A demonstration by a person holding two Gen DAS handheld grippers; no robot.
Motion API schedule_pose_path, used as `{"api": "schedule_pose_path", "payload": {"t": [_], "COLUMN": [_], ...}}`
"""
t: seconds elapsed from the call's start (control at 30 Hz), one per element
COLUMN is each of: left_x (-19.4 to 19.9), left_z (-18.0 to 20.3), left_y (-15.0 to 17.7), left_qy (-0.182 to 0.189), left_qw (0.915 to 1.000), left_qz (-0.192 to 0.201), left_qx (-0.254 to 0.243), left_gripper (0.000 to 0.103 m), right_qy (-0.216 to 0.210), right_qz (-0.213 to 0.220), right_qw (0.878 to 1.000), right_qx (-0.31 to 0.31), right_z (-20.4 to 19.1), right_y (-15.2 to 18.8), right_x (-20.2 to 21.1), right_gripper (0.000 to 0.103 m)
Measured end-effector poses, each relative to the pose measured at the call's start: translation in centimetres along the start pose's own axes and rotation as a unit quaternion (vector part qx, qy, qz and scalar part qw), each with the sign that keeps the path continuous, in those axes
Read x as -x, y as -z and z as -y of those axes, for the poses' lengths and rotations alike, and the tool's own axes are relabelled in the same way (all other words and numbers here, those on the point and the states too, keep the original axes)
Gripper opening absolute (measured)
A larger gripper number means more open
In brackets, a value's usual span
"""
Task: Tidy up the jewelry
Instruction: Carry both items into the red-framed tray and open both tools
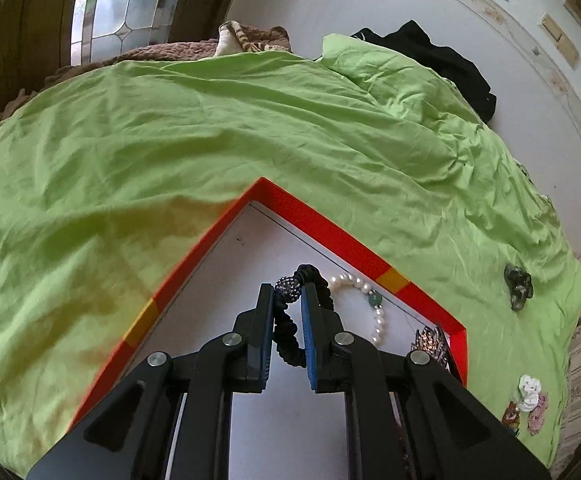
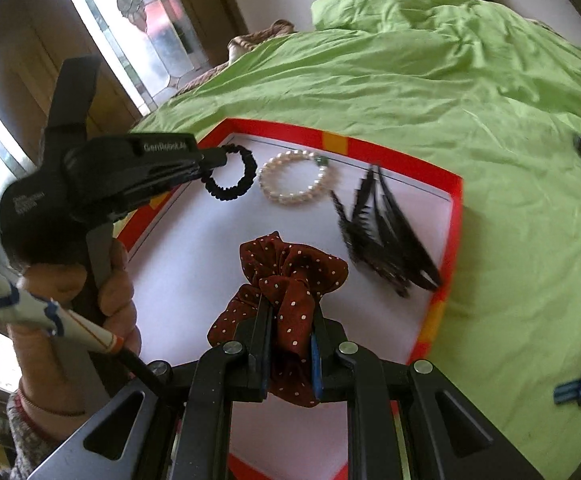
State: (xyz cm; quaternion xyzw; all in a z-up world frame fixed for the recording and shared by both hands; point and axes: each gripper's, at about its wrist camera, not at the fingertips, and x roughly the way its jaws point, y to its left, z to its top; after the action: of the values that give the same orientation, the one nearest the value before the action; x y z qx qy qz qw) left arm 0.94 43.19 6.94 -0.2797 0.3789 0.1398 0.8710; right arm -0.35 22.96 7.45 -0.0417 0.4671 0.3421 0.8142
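Left gripper (image 1: 286,300): jaws drawn in on the black hair tie (image 1: 290,332), the band pinched between the blue pads. A dark beaded ball (image 1: 288,290) on the tie sits right at the fingertips. In the right wrist view the same gripper (image 2: 214,160) reaches in from the left, a hand (image 2: 90,300) wrapped round its grip, and the tie (image 2: 232,178) hangs as a loop at the tips over the far left corner of the tray.

Right gripper (image 2: 290,320): jaws closed on a dark red polka-dot scrunchie (image 2: 290,276), fabric bunched between the fingers and spilling out both sides. It sits over the near middle of the tray.

The tray (image 2: 454,216): white floor, red rim with orange patches, lying on a green bedsheet (image 2: 410,80).

On the tray floor:
- pearl bracelet (image 2: 294,180) with a small green bead, just beside the hair tie, toward the far rim; also seen just right of the left gripper's tip (image 1: 364,292).
- black feather piece (image 2: 386,236), right of the bracelet, near the tray's right rim.

Off the tray, on the sheet to its right:
- a dark lumpy item (image 1: 518,286), detail too small to tell.
- small colourful pieces (image 1: 528,404) nearer the sheet's edge.

Beyond the sheet's far side: black clothing (image 1: 430,52).
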Motion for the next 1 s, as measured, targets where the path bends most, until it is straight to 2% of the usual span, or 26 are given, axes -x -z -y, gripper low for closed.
{"api": "schedule_pose_path", "payload": {"t": [0.37, 0.43, 0.47, 0.57, 0.63, 1.0], "left_x": [0.9, 1.1, 1.2, 1.8, 2.1, 3.2], "left_z": [0.1, 0.2, 0.2, 0.2, 0.1, 0.1], "left_y": [-0.2, -0.1, -0.1, -0.2, -0.2, 0.3], "left_qy": [0.001, 0.006, 0.008, 0.016, 0.021, 0.021], "left_qw": [0.9998, 0.9997, 0.9997, 0.9993, 0.9989, 0.9976], "left_qz": [0.019, 0.022, 0.024, 0.034, 0.042, 0.066], "left_qx": [-0.004, -0.006, -0.007, -0.005, -0.001, 0.001], "left_gripper": [0.014, 0.019, 0.024, 0.036, 0.04, 0.049], "right_qy": [0.022, 0.025, 0.025, 0.016, 0.015, 0.006], "right_qz": [-0.002, 0.002, 0.004, 0.013, 0.019, 0.044], "right_qw": [1.0, 1.0, 1.0, 1.0, 1.0, 0.999], "right_qx": [0.007, 0.008, 0.007, -0.001, -0.002, -0.016], "right_z": [-0.2, -0.2, -0.2, 0.0, 0.0, 0.8], "right_y": [-1.0, -1.0, -1.0, -1.0, -1.0, 1.4], "right_x": [-1.9, -1.7, -1.5, -0.7, 0.0, 3.9], "right_gripper": [0.019, 0.023, 0.031, 0.043, 0.044, 0.047]}}
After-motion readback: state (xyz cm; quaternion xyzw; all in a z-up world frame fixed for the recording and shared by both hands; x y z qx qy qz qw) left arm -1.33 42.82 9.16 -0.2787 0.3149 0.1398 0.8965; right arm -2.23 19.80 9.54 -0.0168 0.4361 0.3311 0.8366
